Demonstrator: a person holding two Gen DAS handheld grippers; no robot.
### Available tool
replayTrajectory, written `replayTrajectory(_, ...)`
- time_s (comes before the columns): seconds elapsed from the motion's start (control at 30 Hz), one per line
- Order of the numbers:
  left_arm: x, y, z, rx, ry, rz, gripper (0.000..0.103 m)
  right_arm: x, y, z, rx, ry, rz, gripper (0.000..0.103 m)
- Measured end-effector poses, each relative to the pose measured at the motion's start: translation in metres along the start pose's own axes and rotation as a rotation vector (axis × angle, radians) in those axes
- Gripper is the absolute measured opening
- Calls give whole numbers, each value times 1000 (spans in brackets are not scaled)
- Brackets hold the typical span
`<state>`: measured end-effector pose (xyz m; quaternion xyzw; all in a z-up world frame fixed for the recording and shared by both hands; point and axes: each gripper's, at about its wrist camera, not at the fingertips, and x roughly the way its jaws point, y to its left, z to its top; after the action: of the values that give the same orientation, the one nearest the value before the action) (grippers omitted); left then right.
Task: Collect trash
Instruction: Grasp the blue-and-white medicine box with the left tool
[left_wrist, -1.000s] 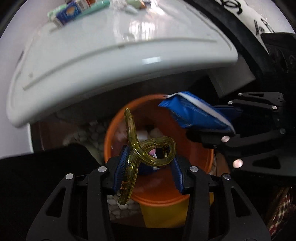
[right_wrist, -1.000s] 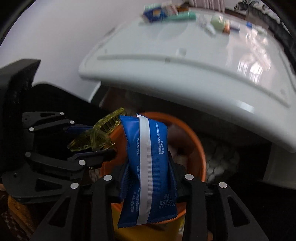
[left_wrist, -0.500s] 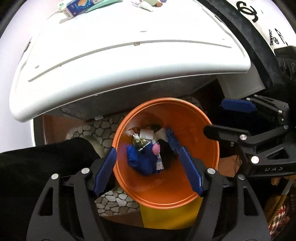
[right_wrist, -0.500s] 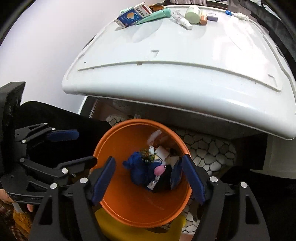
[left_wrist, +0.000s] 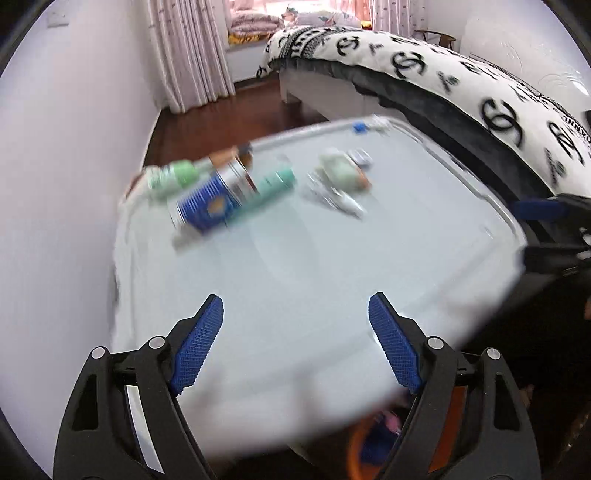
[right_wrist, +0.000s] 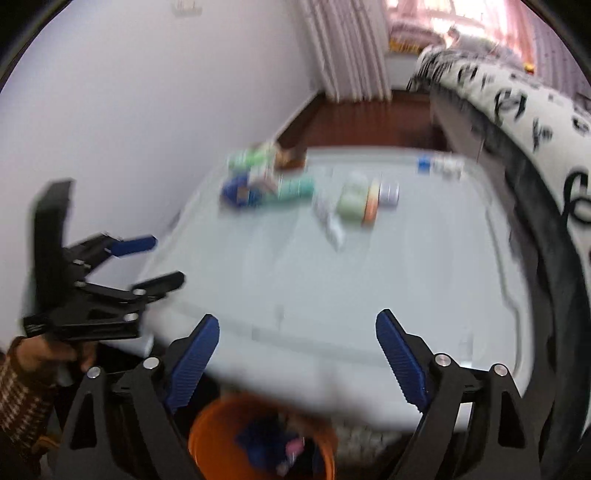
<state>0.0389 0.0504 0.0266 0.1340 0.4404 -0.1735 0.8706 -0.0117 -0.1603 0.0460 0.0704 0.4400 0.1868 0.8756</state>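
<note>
Both claws empty, jaws spread wide, just been opening, nothing between the pads. Left claw and right claw hang over the near edge of the white desk. Left claw also shows at 9 o'clock in the right wrist view, a hand in a checked sleeve on its grip.

Trash left to collect sits at the far end of the desk, 11 to 12 o'clock: blue box lying on its side, teal tube touching it, green-capped bottle just behind, pale green jar and small white tube near 1 o'clock, tiny blue-tipped piece at the far edge. All motion-blurred, labels unreadable. Orange bin sits below the desk's near edge at 6 o'clock, with blue and pink stuff in it.

Risks, judged:
- Items packed close; a wide claw going for the box likely knocks the tube or bottle, and round ones could roll off the far edge onto the floor.
- Glossy desk top, so flat pieces may slide away instead of lifting.
- Both claws reaching into the same cluster could clash.
- Bin is half hidden under the desk lip; a drop could hit the rim.

Room: bedroom, bed with black-and-white logo blanket at 2 o'clock, dark wood floor, curtains at 11, white wall on the left.
</note>
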Motion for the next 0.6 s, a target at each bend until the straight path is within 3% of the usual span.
replayTrajectory(0.1,25,27,29,35,-4,-3,79,3,-10,18,6,-93,-14,88)
replayTrajectory(0.2,53,52,49,64,5,33,79,25,-13,9,-47,-136,-63,88)
replayTrajectory(0.4,103,84,74,95,30,-35,79,56,-11,-1,-90,-78,-47,88)
replayTrajectory(0.6,159,97,86,123,108,-7,79,67,-10,4,-100,-62,-42,88)
